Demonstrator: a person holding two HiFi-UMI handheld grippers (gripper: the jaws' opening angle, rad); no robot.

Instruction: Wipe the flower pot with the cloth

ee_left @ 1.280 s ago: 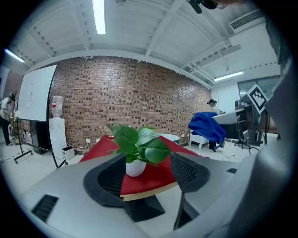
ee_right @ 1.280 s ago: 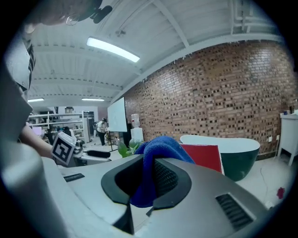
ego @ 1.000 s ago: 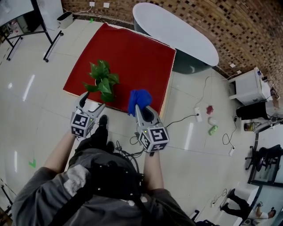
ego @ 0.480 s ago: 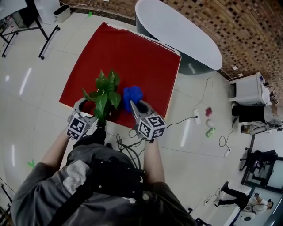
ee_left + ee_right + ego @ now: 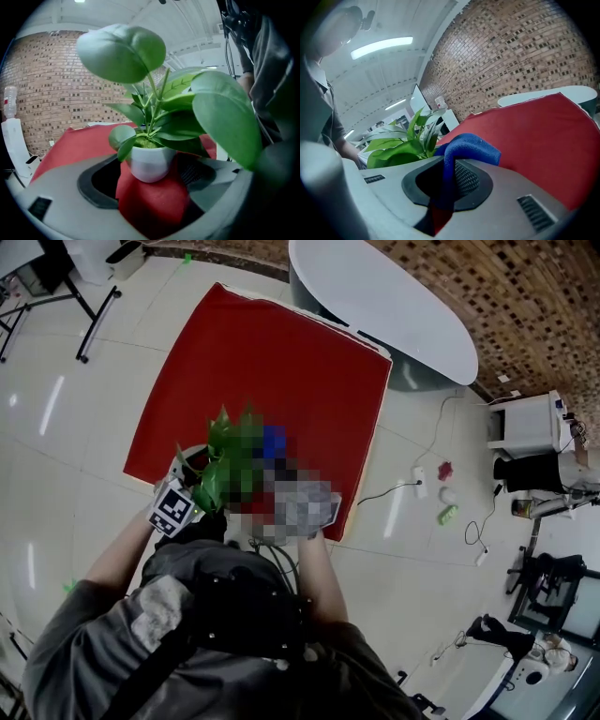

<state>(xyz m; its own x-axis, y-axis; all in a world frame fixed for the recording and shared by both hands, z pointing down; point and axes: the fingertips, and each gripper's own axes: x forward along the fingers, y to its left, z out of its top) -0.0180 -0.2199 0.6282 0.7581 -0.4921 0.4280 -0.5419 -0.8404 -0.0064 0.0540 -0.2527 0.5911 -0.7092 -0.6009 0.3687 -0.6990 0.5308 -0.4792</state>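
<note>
A leafy green plant (image 5: pixel 154 108) grows in a small white flower pot (image 5: pixel 150 164). The pot stays upright just above the red table top (image 5: pixel 70 145), with my left gripper (image 5: pixel 151 169) shut on it at the fingertips. In the head view the plant (image 5: pixel 225 460) is near the table's front edge, above the left gripper (image 5: pixel 190 472). My right gripper (image 5: pixel 450 183) is shut on a folded blue cloth (image 5: pixel 471 145), and the plant's leaves (image 5: pixel 401 150) are close on its left. A mosaic patch hides most of the right gripper in the head view; the cloth (image 5: pixel 274 439) peeks out beside the plant.
The red table (image 5: pixel 281 362) stretches ahead of both grippers. Behind it stands a long white oval table (image 5: pixel 384 306) against a brick wall. Cables and small items lie on the tiled floor (image 5: pixel 412 512) to the right. My body is close to the table's front edge.
The right gripper has carried the blue cloth left, up beside the plant. The left gripper stays at the pot, and both now sit closer together near the table's front edge.
</note>
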